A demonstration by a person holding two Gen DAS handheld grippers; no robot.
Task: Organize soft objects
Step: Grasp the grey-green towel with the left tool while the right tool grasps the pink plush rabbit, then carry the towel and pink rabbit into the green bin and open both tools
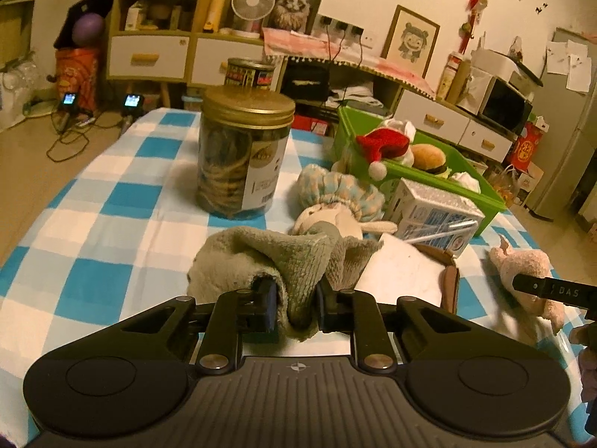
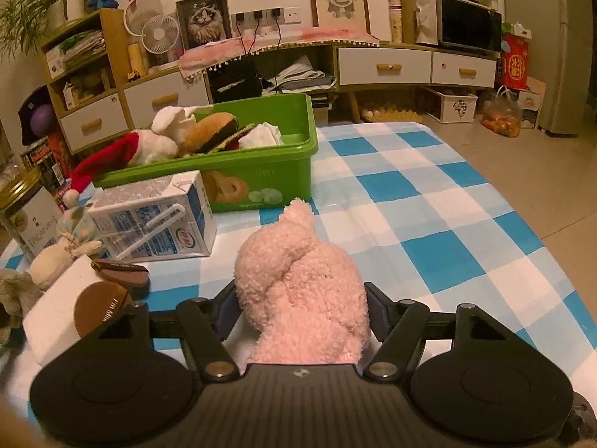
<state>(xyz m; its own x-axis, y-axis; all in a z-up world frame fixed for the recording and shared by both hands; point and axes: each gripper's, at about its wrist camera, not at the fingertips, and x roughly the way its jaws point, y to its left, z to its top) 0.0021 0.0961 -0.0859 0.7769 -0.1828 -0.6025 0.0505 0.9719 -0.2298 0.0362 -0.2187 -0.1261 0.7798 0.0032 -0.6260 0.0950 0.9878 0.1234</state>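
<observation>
My left gripper (image 1: 296,298) is shut on a grey-green fluffy cloth (image 1: 261,261) that lies bunched on the checked tablecloth. My right gripper (image 2: 300,311) is closed around a pink plush toy (image 2: 298,283); the same plush (image 1: 526,276) shows at the right of the left wrist view with a right fingertip (image 1: 552,291) on it. A green bin (image 2: 261,171) holds a Santa hat (image 2: 108,156), a plush burger (image 2: 212,130) and white soft items. A doll with a blue bonnet (image 1: 339,198) lies beside the cloth.
A clear jar with a gold lid (image 1: 242,153) stands mid-table, a tin (image 1: 250,72) behind it. A milk carton (image 2: 156,220) lies in front of the bin. A white block (image 2: 59,306) and brown round pieces (image 2: 100,306) sit left of the pink plush.
</observation>
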